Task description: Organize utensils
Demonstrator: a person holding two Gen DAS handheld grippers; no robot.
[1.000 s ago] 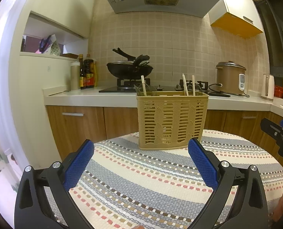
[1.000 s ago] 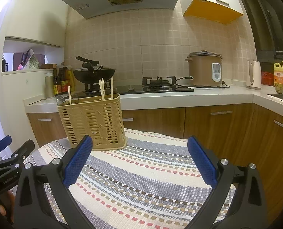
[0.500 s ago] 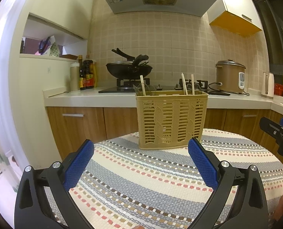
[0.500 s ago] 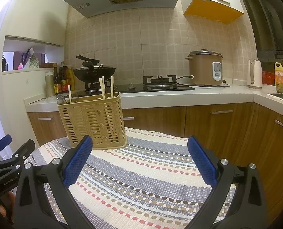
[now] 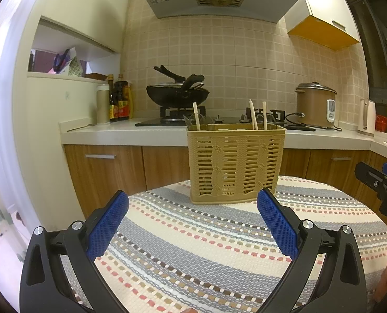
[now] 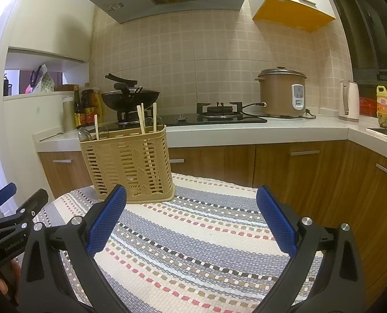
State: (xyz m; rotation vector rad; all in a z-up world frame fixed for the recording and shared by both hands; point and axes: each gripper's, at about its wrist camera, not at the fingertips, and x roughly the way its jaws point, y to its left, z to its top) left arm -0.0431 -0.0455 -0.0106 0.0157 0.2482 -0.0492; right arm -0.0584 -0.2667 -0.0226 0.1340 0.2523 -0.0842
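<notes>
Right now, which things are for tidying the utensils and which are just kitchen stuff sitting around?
For the job:
tan slotted plastic basket
pale wooden chopsticks standing in it
clear spoons in it

Just sitting around:
black wok
brown rice cooker
white kettle
dark sauce bottles
yellow soap bottle
</notes>
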